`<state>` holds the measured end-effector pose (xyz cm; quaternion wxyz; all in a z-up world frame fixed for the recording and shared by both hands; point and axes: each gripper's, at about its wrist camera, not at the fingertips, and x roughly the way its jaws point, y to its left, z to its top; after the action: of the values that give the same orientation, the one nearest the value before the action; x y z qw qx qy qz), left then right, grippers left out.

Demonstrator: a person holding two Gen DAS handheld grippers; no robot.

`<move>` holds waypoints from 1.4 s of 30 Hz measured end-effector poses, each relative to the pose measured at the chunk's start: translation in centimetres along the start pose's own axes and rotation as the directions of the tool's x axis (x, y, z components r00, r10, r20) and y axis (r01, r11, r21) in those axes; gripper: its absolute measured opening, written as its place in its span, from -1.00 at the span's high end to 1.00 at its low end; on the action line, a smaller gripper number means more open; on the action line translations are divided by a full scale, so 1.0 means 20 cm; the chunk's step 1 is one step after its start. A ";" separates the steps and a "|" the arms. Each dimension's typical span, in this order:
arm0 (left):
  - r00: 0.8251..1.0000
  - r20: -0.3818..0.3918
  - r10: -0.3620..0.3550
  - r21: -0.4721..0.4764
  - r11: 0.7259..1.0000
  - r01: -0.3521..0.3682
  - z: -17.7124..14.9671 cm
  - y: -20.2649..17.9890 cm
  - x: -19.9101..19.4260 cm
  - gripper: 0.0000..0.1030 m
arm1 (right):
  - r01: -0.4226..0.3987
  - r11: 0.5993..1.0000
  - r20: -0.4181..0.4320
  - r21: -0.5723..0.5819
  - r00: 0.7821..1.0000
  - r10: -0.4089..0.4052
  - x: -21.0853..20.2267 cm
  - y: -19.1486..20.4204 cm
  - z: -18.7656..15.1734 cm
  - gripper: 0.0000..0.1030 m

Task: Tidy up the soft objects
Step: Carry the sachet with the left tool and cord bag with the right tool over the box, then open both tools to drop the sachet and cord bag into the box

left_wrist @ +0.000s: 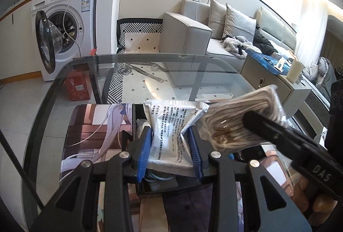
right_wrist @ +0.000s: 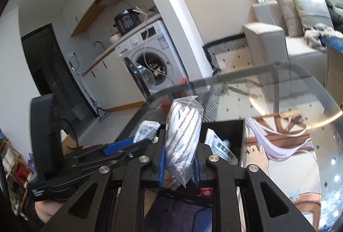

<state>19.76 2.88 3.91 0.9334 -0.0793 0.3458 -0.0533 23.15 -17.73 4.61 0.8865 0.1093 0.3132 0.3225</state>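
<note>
My left gripper point(left_wrist: 170, 146) is shut on a white printed soft packet point(left_wrist: 169, 127) and holds it over a black open box point(left_wrist: 158, 186) on the glass table. My right gripper point(right_wrist: 179, 159) is shut on a clear bag of striped cloth point(right_wrist: 184, 135) and holds it upright above the same black box point(right_wrist: 233, 127). The bag also shows in the left wrist view point(left_wrist: 238, 120), to the right of the white packet, with the right gripper's finger across it. More white packets point(right_wrist: 220, 147) lie in the box. The left gripper point(right_wrist: 120, 149) shows at the left of the right wrist view.
A glass table point(left_wrist: 133, 69) carries an anime-print mat point(left_wrist: 90, 124). A red box point(left_wrist: 78, 88) stands on the floor under it. A washing machine point(left_wrist: 64, 24) with its door open is at the back left, a grey sofa point(left_wrist: 193, 34) behind, a low cabinet point(left_wrist: 272, 79) right.
</note>
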 end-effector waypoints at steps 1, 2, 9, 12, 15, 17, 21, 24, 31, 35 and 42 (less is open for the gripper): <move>1.000 -0.004 0.002 0.003 1.000 -0.002 0.00 0.00 0.01 0.35 | 0.011 1.000 -0.021 0.009 1.000 -0.011 0.03 -0.02 0.00 0.62; 1.000 -0.007 0.006 0.007 1.000 -0.006 0.00 -0.01 0.02 0.35 | 0.023 1.000 -0.033 0.014 0.999 -0.022 0.06 -0.03 -0.01 0.62; 0.999 -0.012 0.033 0.050 0.998 -0.032 -0.02 -0.06 0.07 0.34 | 0.052 0.999 -0.090 -0.005 0.995 -0.053 0.16 -0.08 -0.01 0.62; 0.999 -0.020 0.037 0.056 0.998 -0.036 -0.02 -0.05 0.08 0.33 | 0.068 0.998 -0.110 -0.016 0.992 -0.069 0.19 -0.09 -0.01 0.62; 0.999 -0.030 0.046 0.066 0.997 -0.044 -0.02 -0.06 0.10 0.32 | 0.084 0.996 -0.127 -0.023 0.988 -0.087 0.21 -0.10 -0.02 0.62; 0.998 -0.036 0.053 0.071 0.996 -0.050 -0.03 -0.06 0.12 0.30 | 0.092 0.995 -0.131 -0.039 0.987 -0.096 0.22 -0.10 -0.02 0.63; 0.997 -0.039 0.065 0.081 0.995 -0.062 -0.03 -0.07 0.14 0.27 | 0.102 0.994 -0.143 -0.047 0.984 -0.108 0.23 -0.11 -0.03 0.62; 0.996 -0.043 0.073 0.086 0.994 -0.069 -0.03 -0.07 0.16 0.26 | 0.115 0.992 -0.148 -0.058 0.981 -0.122 0.24 -0.10 -0.03 0.62; 0.996 -0.047 0.079 0.097 0.993 -0.074 -0.03 -0.08 0.17 0.19 | 0.129 0.984 -0.141 -0.123 0.979 -0.146 0.22 -0.05 -0.01 0.54; 0.996 -0.051 0.078 0.105 0.992 -0.072 -0.04 -0.08 0.17 0.17 | 0.147 0.970 -0.119 -0.196 0.978 -0.173 0.16 -0.01 -0.01 0.26; 0.996 -0.051 0.076 0.108 0.992 -0.071 -0.03 -0.08 0.16 0.15 | 0.161 0.957 -0.100 -0.242 0.977 -0.190 0.05 -0.01 -0.04 -0.38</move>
<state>21.73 0.75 1.59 0.9279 -0.0153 0.3705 -0.0393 23.24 -17.29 3.41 0.8976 -0.0435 0.3353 0.2830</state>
